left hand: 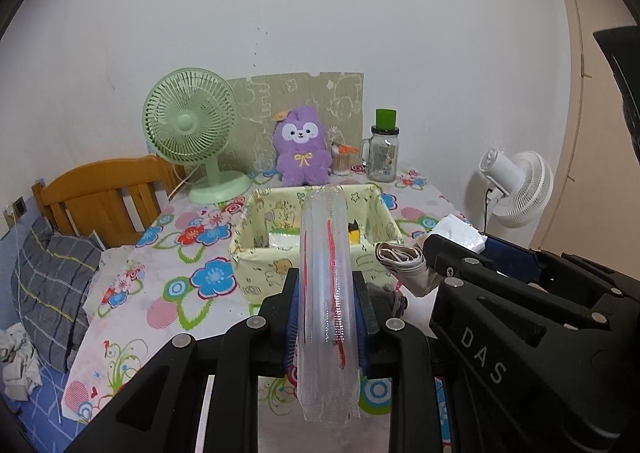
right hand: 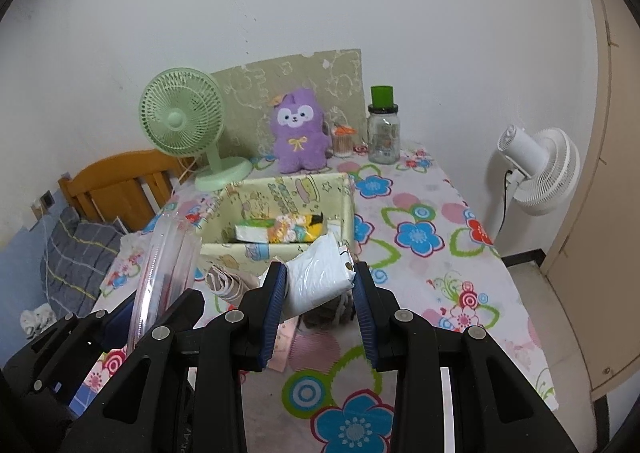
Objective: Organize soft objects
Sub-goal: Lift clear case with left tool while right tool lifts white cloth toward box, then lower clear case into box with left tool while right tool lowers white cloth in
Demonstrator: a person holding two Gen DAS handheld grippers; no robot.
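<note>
My left gripper (left hand: 327,285) is shut on a long clear plastic packet (left hand: 324,237) with red lines, held up above the flowered table. That packet (right hand: 160,253) also shows at the left of the right wrist view. My right gripper (right hand: 320,271) is shut on a white plastic-wrapped soft pack (right hand: 316,281), which sits at the right edge of the left wrist view as the white pack (left hand: 460,231). Just beyond both stands a pale yellow fabric box (left hand: 260,265) (right hand: 224,251) holding a tissue pack (right hand: 252,233) and a yellow item (right hand: 308,231). A beige folded cloth (left hand: 404,265) and a grey bundle (right hand: 332,311) lie on the table under the grippers.
At the back stand a green desk fan (left hand: 188,133), a purple plush toy (left hand: 302,149), a small jar of sticks (left hand: 342,163) and a glass jar with a green lid (left hand: 384,151). A white fan (right hand: 536,169) is off the right edge. A wooden headboard (left hand: 100,197) and a checked pillow (left hand: 52,285) lie left.
</note>
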